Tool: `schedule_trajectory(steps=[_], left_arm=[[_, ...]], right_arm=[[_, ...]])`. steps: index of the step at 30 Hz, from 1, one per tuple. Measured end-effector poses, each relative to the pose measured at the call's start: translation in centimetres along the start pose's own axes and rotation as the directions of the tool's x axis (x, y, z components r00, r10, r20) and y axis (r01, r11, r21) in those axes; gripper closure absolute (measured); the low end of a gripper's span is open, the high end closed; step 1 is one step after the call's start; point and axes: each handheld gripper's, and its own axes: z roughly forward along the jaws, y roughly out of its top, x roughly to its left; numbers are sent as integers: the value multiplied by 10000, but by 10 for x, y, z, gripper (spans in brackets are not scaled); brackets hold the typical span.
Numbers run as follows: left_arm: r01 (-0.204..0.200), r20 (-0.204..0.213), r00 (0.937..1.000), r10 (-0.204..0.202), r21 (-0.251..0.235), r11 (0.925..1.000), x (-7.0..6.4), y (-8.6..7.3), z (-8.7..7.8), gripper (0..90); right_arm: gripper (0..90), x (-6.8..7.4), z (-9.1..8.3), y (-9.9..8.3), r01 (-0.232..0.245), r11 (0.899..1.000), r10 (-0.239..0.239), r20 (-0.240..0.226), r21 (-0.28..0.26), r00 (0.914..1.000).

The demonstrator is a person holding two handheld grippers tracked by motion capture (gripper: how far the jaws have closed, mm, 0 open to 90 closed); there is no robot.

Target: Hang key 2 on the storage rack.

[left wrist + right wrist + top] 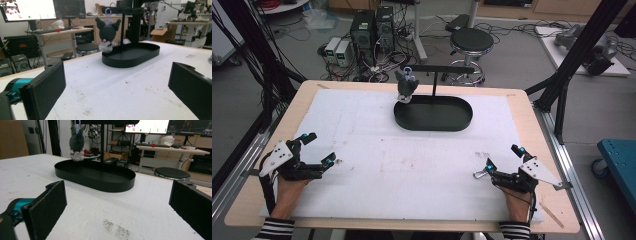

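from the high view, a wooden bench [257, 200] carries a white sheet [362, 130], and toward its far middle sits a black oval tray [462, 122] with an upright post and a crossbar rising from it. a small dark plush toy [406, 86] hangs from the left end of that crossbar, over the tray's left rim. the left gripper [318, 148] rests near the left edge of the sheet, jaws spread wide with nothing between them, held by a hand with a striped sleeve. the right gripper [503, 156] lies near the right edge, jaws likewise spread and empty, well apart from the tray. in the left gripper view, the left gripper [116, 85] has its two black jaws far apart over the stained white sheet [120, 92]; beyond them the tray [135, 56] stands with the plush toy [107, 33] hanging by a pale loop, touching or just above the tray's near rim, which of the two i cannot tell. in the right gripper view, the right gripper [117, 205] also stands wide open and empty, and the tray [100, 182] lies ahead with the plush toy [77, 143] dangling above its left end.
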Motion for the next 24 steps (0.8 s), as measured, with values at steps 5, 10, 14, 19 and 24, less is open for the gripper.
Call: schedule_trajectory(steps=[5, 10, 14, 19, 24], left_arm=[[58, 65, 10000, -59, 8, 10000, -1, -3, 2, 17], [51, 97, 9999, -51, -2, 10000, -1, -7, 2, 17], [1, 152, 9999, -1, 18, 10000, -2, -10, 3, 17], [117, 153, 9998, -117, 48, 9999, -2, -14, 4, 17], [131, 226, 9997, -133, 101, 9999, -2, -16, 6, 17]], right_arm=[[5, -1, -8, 19, 82, 9998, -76, -358, 158, 9993], [6, -2, -12, 31, 314, 9971, -242, -1016, 698, 9945], [6, -3, -13, 42, 666, 9909, -491, -1460, 1173, 9881], [6, -10, -12, 56, 978, 9824, -644, -2024, 1593, 9772], [6, -16, -8, 67, 1408, 9672, -832, -2598, 2115, 9621]])
